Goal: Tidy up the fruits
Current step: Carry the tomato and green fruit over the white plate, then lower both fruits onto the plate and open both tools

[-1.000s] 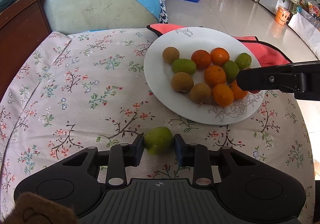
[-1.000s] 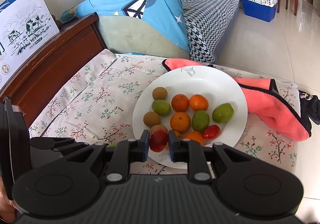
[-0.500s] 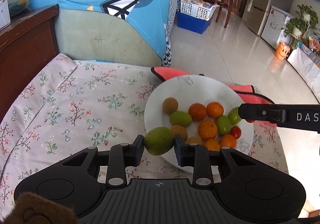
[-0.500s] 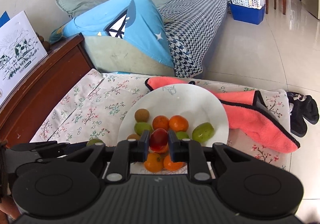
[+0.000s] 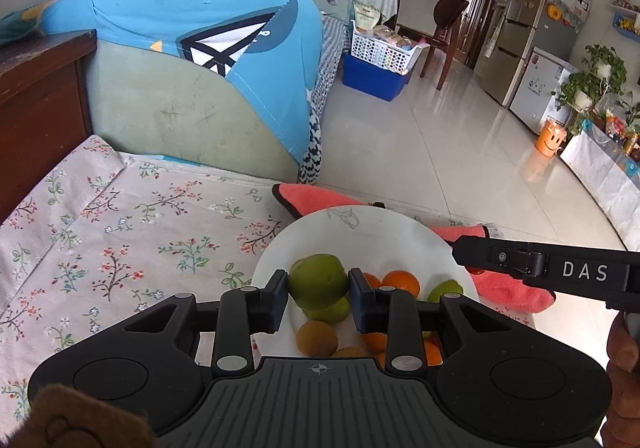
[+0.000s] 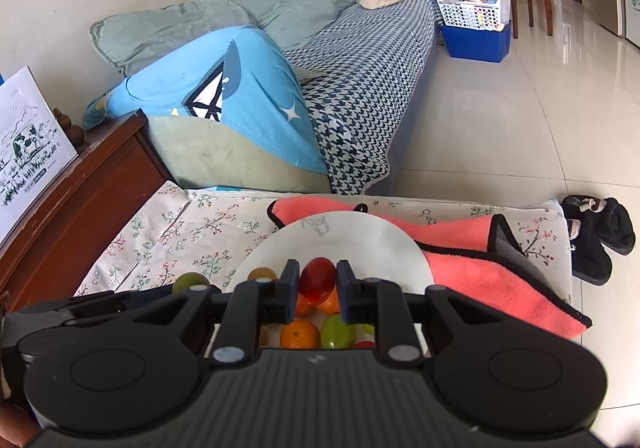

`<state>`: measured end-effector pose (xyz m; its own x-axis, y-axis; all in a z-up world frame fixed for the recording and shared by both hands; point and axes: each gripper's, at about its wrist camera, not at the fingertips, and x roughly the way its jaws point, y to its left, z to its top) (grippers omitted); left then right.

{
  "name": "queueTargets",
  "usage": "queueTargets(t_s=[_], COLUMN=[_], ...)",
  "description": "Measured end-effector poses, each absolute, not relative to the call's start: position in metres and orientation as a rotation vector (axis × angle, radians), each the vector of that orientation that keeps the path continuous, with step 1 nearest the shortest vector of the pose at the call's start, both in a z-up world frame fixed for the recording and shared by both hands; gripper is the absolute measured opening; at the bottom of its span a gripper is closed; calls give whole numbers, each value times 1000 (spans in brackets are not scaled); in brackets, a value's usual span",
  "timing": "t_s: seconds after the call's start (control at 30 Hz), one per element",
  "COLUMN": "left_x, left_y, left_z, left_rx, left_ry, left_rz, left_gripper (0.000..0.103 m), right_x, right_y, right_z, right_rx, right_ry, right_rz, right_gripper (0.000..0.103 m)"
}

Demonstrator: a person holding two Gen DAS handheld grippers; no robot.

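Note:
My left gripper [image 5: 318, 298] is shut on a green fruit [image 5: 318, 280] and holds it in the air above the near left part of the white plate [image 5: 380, 240]. My right gripper [image 6: 318, 290] is shut on a small red fruit [image 6: 318, 278], also lifted above the plate [image 6: 360, 240]. The plate holds oranges [image 5: 402, 284], green fruits [image 5: 448, 288] and brown kiwis [image 5: 317, 337]. The right gripper's side shows at right in the left wrist view [image 5: 544, 268]. The green fruit shows at left in the right wrist view [image 6: 191, 282].
The plate sits on a floral tablecloth [image 5: 120, 248], partly over a pink towel [image 6: 492, 268]. A wooden cabinet [image 5: 36, 108] stands at left and a cushioned sofa with a blue cloth [image 5: 208, 48] behind. Tiled floor [image 5: 460, 152] lies past the table's far edge; black slippers [image 6: 596, 236] lie there.
Both grippers have risen and tilted up with their fruits. The left one has carried the green fruit from the tablecloth to above the plate.

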<state>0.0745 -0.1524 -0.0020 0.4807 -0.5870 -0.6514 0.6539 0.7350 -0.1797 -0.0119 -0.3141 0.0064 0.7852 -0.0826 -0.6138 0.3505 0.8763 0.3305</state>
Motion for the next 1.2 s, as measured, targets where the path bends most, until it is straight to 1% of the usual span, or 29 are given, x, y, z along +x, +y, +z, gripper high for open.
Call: queueTargets(t_s=[0.67, 1.03, 1.13, 1.17, 1.2], left_x=[95, 104, 102, 101, 100], left_y=[-192, -203, -205, -205, -205], left_z=[-20, -31, -29, -28, -26], left_rx=[105, 107, 121, 123, 123], left_ry=[748, 777, 765, 760, 754], left_rz=[-765, -743, -743, -739, -724], left_gripper=[30, 31, 34, 43, 48], right_x=[21, 31, 34, 34, 33], right_y=[-339, -350, -351, -351, -352], right_z=[-27, -39, -42, -41, -40], right_rx=[523, 579, 587, 595, 602], right_ry=[661, 672, 678, 675, 672], right_rz=[-332, -363, -365, -366, -363], right_gripper=[20, 20, 23, 24, 24])
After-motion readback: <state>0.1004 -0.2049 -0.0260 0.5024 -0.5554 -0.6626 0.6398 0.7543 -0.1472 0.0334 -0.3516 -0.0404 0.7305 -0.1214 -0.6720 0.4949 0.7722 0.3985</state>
